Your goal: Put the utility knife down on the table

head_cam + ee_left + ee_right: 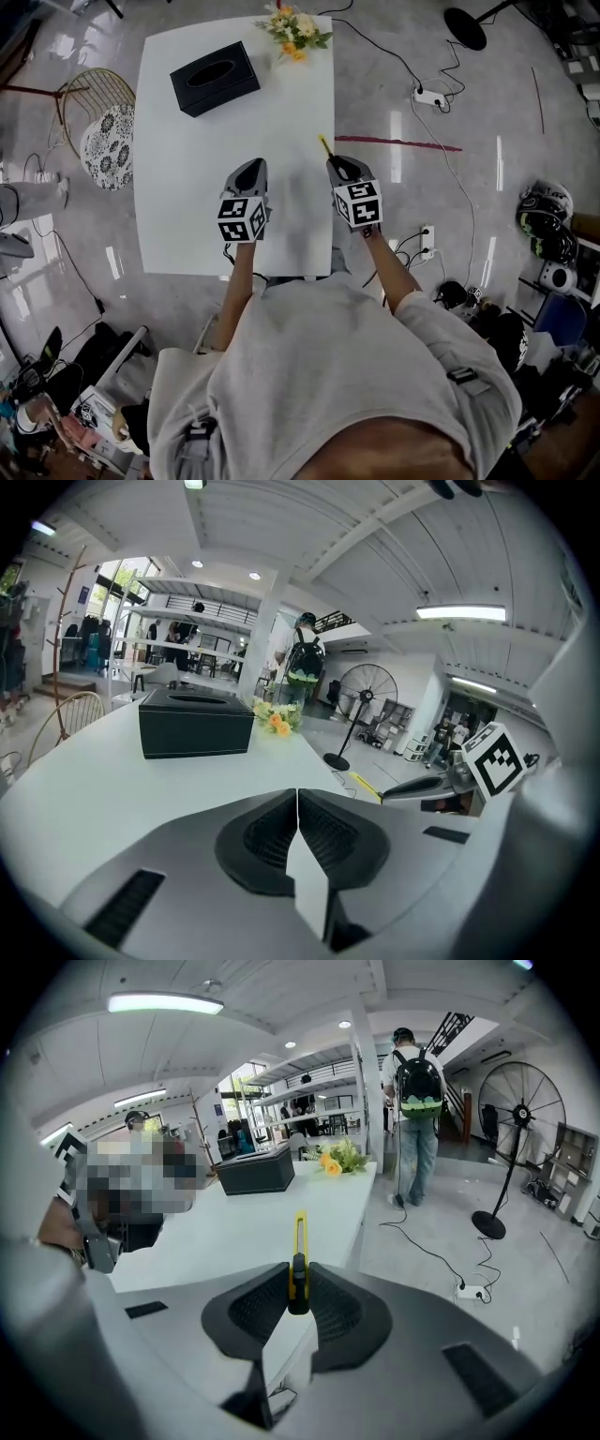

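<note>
Above the right edge of the table [234, 131], you are holding the utility knife [299, 1237] clamped edgewise in the right gripper [298, 1283], the left gripper [297, 803] idling empty with jaws together; I am advising bringing it inboard and flat onto the top before releasing.

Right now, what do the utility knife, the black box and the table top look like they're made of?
Utility knife: probably plastic, its yellow casing matte with a black slider.
Black box: likely leather-look covering; pale stitching lines its edges.
Table: smooth white top, laminate or painted, faintly glossy.
</note>
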A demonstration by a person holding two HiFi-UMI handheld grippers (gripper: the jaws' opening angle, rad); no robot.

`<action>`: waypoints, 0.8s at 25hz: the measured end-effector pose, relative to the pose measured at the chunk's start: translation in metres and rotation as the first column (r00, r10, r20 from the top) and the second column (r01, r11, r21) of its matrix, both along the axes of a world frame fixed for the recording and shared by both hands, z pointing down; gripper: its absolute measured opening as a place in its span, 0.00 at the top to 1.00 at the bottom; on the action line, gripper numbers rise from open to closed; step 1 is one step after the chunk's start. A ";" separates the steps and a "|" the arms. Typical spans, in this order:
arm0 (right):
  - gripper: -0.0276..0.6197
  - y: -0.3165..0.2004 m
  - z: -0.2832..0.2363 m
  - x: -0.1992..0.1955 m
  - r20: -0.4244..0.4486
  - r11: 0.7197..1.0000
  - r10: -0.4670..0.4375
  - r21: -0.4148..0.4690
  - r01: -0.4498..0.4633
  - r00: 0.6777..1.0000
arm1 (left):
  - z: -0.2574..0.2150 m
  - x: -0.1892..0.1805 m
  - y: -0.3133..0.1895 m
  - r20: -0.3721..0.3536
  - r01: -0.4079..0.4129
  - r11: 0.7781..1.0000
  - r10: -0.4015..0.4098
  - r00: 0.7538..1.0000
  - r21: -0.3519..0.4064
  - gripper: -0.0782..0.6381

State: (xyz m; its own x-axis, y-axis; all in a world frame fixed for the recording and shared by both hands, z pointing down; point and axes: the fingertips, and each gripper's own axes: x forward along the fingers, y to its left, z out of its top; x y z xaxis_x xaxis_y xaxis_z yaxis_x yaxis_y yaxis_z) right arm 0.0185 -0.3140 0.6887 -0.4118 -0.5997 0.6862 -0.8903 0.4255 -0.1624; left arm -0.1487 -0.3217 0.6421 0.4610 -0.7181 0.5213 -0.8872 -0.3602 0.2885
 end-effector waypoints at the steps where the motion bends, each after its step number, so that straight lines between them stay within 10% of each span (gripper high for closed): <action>1: 0.83 -0.005 0.001 0.000 -0.003 1.000 -0.004 0.002 0.004 1.000 | 0.001 0.001 -0.001 -0.001 0.000 1.000 0.000 1.000 -0.002 0.86; 20: 0.83 -0.131 0.008 -0.033 -0.041 0.998 -0.064 0.023 0.065 0.997 | 0.008 -0.011 -0.004 0.008 0.042 0.999 -0.041 0.999 -0.031 0.86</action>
State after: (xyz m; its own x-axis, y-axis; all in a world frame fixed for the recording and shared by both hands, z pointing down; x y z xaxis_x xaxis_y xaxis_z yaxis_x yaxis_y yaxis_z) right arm -0.0141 -0.4451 0.6962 -0.4221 -0.5899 0.6884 -0.8667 0.4853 -0.1155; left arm -0.1599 -0.3259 0.6505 0.4273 -0.7200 0.5468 -0.9033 -0.3141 0.2923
